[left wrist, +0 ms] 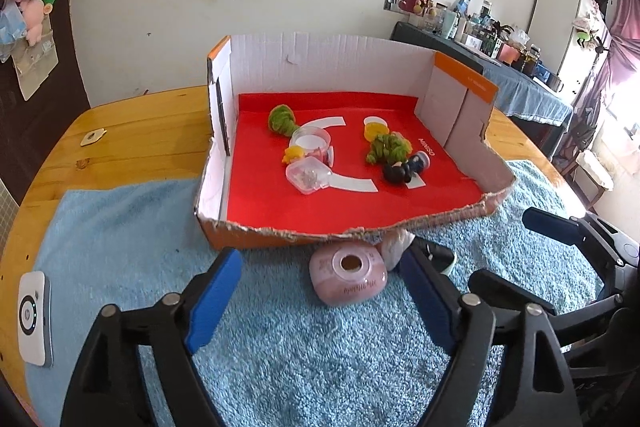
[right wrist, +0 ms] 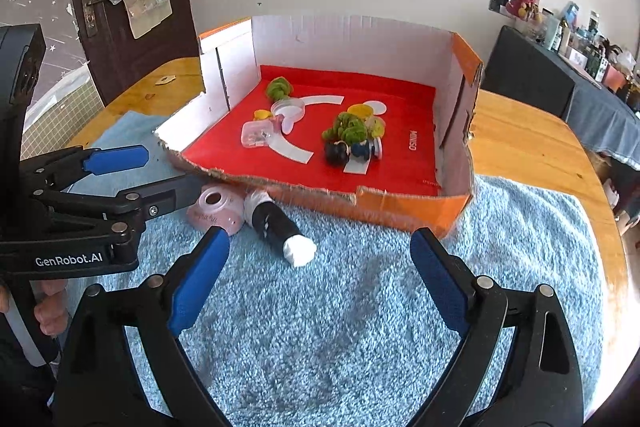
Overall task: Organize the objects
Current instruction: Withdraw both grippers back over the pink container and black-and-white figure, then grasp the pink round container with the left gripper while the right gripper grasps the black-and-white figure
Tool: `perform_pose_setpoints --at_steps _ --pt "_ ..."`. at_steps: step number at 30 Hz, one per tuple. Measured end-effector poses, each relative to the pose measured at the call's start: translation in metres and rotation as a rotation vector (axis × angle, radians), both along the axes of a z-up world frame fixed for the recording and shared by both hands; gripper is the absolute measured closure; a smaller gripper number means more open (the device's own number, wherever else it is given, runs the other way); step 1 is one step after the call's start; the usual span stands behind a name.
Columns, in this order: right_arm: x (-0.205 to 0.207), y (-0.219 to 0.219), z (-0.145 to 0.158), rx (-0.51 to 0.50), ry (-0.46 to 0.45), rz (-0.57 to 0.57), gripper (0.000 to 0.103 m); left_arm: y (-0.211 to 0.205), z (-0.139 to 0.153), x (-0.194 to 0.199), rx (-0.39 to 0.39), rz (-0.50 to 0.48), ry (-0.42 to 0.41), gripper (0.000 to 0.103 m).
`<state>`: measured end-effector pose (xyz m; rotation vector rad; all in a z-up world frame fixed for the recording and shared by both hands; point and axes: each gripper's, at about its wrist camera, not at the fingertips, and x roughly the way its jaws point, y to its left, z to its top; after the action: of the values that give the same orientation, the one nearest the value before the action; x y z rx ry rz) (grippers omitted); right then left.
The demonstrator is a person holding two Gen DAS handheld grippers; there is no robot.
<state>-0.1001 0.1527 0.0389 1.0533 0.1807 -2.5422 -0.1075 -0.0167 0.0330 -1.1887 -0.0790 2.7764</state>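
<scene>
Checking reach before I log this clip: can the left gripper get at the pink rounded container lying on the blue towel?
Probably yes. The left gripper is open and empty, and the pink rounded container lies just ahead of it on the blue towel, with nothing between.

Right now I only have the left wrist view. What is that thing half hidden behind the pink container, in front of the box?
Observer: The right wrist view shows a black roll with white ends, lying on the blue towel right beside the pink container.
Operator: Are the right tongs holding anything?
Observer: No. The right tongs stand open above the towel, with nothing between their pads.
</scene>
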Motion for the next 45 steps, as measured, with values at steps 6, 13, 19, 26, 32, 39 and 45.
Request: perform_pose_setpoints --at_steps 6,13,19,26,32,39,45 --pt "0.010 0.003 -0.010 0.002 -0.011 -0.003 0.007 0.001 -0.005 0.008 -0.003 0.002 -0.003 0.015" --pt "0.014 0.006 -0.021 0.005 -0.031 -0.004 0.007 0.001 -0.018 0.014 -0.005 0.008 -0.031 0.015" --pt "0.013 0.007 -0.030 0.013 -0.053 -0.005 0.007 -0.001 -0.028 0.015 -0.003 0.013 -0.052 0.014" --pt "0.007 0.010 -0.034 -0.009 -0.076 -0.008 0.007 0.000 -0.037 0.012 -0.001 0.011 -0.073 0.014" --pt "-0.004 0.004 -0.032 -0.007 -0.082 0.025 0.007 -0.002 -0.041 0.006 -0.002 0.013 -0.085 0.014" --pt "-0.019 -0.008 -0.030 -0.019 -0.083 0.072 0.007 -0.010 -0.043 0.002 0.000 0.029 -0.094 0.014" --pt "-0.035 -0.010 -0.036 -0.062 -0.136 0.104 0.034 -0.015 -0.044 0.003 -0.005 0.034 -0.099 0.014"
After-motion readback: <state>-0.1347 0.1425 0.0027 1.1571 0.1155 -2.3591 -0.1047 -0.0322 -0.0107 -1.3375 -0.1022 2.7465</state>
